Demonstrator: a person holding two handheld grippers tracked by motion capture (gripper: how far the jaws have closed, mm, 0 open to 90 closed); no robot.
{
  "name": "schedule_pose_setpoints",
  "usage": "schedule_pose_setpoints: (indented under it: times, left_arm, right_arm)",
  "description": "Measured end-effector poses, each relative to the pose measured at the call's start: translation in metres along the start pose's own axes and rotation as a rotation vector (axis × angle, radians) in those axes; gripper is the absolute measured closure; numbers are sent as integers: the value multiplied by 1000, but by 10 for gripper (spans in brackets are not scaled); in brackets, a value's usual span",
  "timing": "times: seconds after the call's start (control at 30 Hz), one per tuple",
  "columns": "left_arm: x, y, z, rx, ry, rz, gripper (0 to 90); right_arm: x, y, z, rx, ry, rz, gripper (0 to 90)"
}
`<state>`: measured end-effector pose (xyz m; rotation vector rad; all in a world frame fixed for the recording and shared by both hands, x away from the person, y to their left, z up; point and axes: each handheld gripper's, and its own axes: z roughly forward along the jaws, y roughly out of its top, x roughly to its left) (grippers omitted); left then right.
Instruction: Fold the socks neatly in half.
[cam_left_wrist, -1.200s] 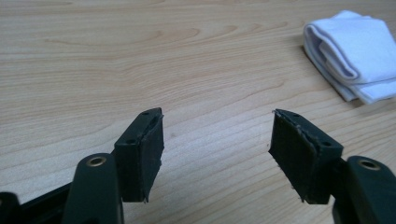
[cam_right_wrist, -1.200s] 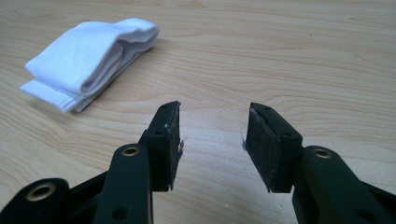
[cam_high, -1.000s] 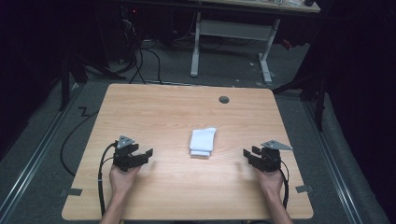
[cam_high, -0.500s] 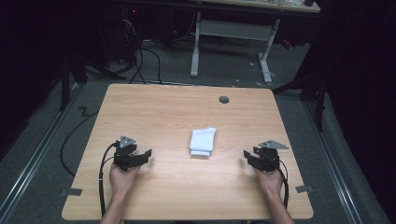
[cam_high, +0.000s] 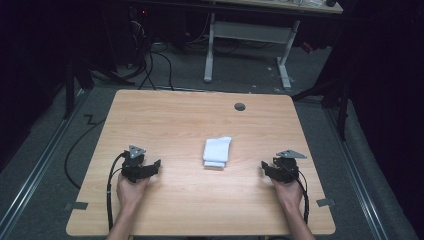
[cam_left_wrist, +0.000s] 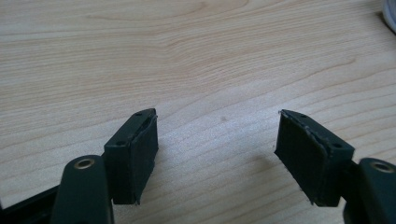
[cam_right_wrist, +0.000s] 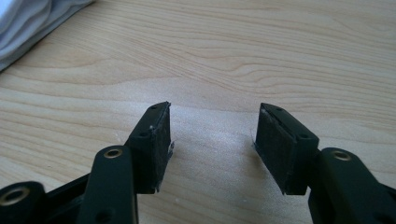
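Observation:
A folded white cloth (cam_high: 217, 151) lies in the middle of the wooden table (cam_high: 200, 115). My left gripper (cam_high: 156, 166) rests on the table to the cloth's left, held by a hand and pointing toward it. In the left gripper view that gripper (cam_left_wrist: 217, 119) is open over bare wood, and the cloth's edge (cam_left_wrist: 390, 14) shows at the top right corner. My right gripper (cam_high: 265, 169) rests on the table to the cloth's right. Its jaws (cam_right_wrist: 214, 109) have just been opening and stand wide apart with nothing between them, with the cloth (cam_right_wrist: 28, 18) at the top left.
A round dark cable hole (cam_high: 240, 106) sits near the table's far edge. Black cables (cam_high: 107, 200) trail from the left gripper off the near edge. Beyond the table stand a white desk frame (cam_high: 247, 35) and floor cables in a dark room.

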<state>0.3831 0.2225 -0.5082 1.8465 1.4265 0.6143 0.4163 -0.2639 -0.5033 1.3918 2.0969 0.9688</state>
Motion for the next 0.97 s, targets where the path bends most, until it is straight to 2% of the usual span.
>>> schedule_pose_setpoints:
  times: [0.17,0.3,0.37,0.97]
  left_arm:
    - [-2,0,1,2,15,14,303]
    - [-5,0,2,10,33,37,298]
    - [-6,0,2,14,45,47,294]
    - [-6,0,2,23,48,46,240]
  right_arm:
    - [0,-2,4,10,-3,2,416]
    - [2,-3,6,-4,-25,-28,379]
    - [2,-3,6,-4,-24,-25,376]
    - [2,-3,6,-2,-29,-19,361]
